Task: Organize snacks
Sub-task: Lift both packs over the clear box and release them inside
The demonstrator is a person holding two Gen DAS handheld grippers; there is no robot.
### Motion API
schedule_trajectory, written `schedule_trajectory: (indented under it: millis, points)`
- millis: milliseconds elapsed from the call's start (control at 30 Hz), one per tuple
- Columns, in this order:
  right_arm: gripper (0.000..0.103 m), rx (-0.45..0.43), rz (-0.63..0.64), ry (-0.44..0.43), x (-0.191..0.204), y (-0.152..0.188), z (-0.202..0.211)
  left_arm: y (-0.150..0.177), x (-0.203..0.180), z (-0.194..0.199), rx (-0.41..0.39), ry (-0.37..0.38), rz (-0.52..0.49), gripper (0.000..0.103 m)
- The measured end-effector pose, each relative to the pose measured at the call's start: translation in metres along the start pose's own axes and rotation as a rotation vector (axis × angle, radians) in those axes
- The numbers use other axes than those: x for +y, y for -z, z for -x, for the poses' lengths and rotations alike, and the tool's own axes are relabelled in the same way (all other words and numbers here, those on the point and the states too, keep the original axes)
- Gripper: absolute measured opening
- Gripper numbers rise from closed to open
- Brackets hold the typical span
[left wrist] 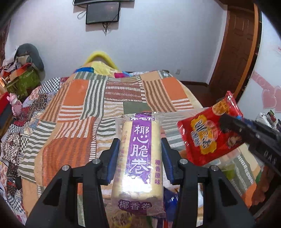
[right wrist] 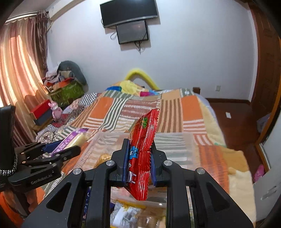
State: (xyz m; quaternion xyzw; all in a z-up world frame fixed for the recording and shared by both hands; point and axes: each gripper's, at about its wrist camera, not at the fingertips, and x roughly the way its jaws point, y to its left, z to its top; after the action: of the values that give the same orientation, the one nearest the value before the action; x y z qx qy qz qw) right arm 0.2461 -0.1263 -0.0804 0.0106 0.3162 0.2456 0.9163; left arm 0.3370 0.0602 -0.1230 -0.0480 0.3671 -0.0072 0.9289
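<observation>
The left gripper (left wrist: 140, 157) jaws clamp a cream-and-purple roll pack (left wrist: 138, 164), the right gripper (right wrist: 138, 161) jaws a glossy red packet (right wrist: 142, 150).

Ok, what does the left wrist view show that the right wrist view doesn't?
Left wrist only: the full printed front of the purple coconut roll pack clamped by the left gripper, and the red snack bag's face. Right wrist only: the curtains, the red bag edge-on in the right gripper, and a clear bin below. Both: each pack gripped, the patchwork bedspread, the wall screens.
</observation>
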Motion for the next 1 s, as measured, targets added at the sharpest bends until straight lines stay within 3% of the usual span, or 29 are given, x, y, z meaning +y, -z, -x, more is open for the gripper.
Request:
schedule_trajectory:
  millis: [233, 467, 600, 667, 733, 1000]
  points:
    - [0.019, 0.087, -0.030, -0.040, -0.006, 0.002, -0.027, -0.002, -0.005, -0.038, 0.068, 0.002, -0.012, 0.045]
    - [0.019, 0.172, -0.002, -0.047, -0.005, 0.009, -0.040, 0.000, -0.005, -0.048, 0.095, -0.008, -0.005, 0.046]
    - [0.023, 0.182, 0.020, -0.005, -0.005, 0.007, -0.041, 0.001, -0.008, -0.041, 0.090, -0.004, -0.022, 0.049]
    - [0.035, 0.174, 0.039, 0.022, -0.005, 0.006, -0.037, 0.001, -0.009, -0.031, 0.075, -0.005, -0.029, 0.050]
    - [0.040, 0.155, 0.051, 0.042, -0.005, 0.005, -0.030, 0.001, -0.010, -0.021, 0.058, -0.003, -0.040, 0.051]
    - [0.042, 0.088, 0.063, 0.036, -0.011, 0.002, 0.015, 0.011, -0.002, 0.030, 0.005, 0.004, -0.056, 0.056]
